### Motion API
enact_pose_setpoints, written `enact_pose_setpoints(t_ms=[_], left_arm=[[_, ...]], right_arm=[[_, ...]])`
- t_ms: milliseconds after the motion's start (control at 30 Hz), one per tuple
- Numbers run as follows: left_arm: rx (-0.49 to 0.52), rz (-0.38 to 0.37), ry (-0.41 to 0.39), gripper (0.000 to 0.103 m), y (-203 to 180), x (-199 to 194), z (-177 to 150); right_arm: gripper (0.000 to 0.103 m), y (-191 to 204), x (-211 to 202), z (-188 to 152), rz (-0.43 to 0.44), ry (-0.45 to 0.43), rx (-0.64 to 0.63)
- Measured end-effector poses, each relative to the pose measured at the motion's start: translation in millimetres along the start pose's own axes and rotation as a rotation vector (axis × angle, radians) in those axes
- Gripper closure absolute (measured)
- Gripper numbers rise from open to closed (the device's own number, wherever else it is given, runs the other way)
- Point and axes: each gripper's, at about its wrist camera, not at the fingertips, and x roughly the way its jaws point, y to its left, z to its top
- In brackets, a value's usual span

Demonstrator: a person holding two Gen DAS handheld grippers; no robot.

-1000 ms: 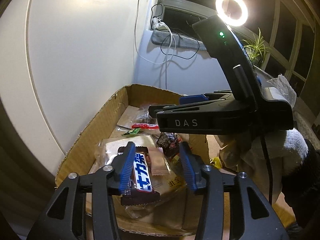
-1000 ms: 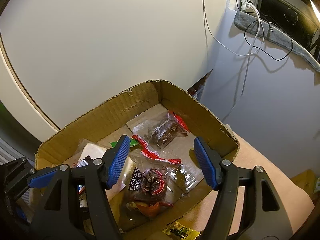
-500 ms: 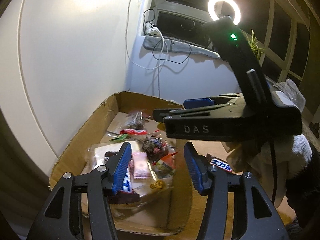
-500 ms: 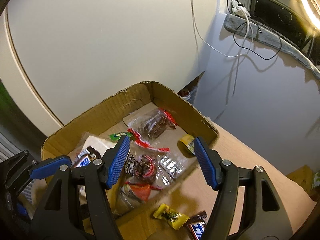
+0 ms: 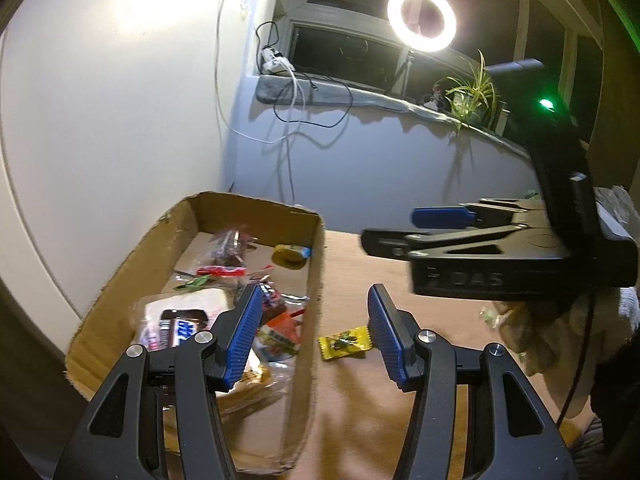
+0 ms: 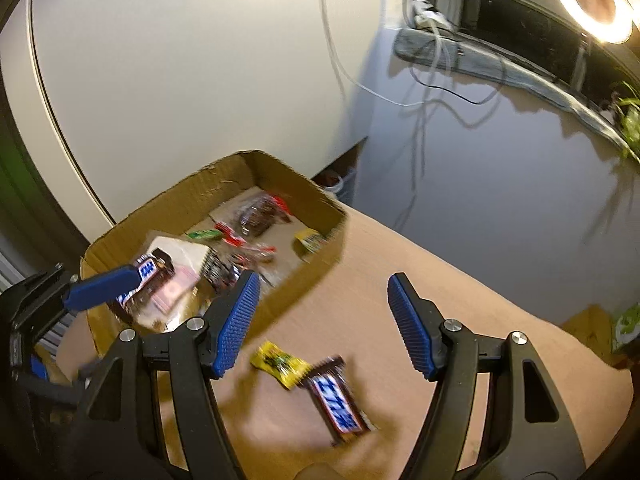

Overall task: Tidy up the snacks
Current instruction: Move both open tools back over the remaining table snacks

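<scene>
A cardboard box holds several wrapped snacks, among them a brown-and-blue chocolate bar on a pale packet. My left gripper is open and empty, its fingers either side of the box's right wall. My right gripper is open and empty above the brown table. Below its fingers lie a yellow candy and a second chocolate bar. A blue fingertip of the left gripper shows over the box.
A white wall stands close behind the box. Cables hang from the window sill. A ring light and a plant are at the window. A gloved hand holds the right gripper. Green packets lie at the table's far right.
The chocolate bar that sat against my left finger now lies in the box. Both grippers have drawn back and to the right, the right one from over the box to over the table.
</scene>
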Motion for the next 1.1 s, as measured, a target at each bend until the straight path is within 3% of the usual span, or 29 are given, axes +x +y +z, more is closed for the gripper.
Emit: enact_pose_setpoints(t_ms=[300, 667, 933, 1100], left_arm=[[-0.009, -0.048, 0.031, 0.049, -21, 10, 2], [0.045, -0.080, 0.104, 0.049, -54, 29, -11], [0.030, -0.118, 0.184, 0.049, -64, 46, -23], [0.028, -0.128, 0.238, 0.049, -70, 60, -32]], right_arm=[[0.034, -49, -39, -43, -0.044, 0.005, 0.063], [0.034, -117, -79, -111, -0.090, 0.003, 0.227], [0.034, -147, -74, -155, -0.083, 0.037, 0.330], [0.034, -145, -52, -164, -0.074, 0.081, 0.320]])
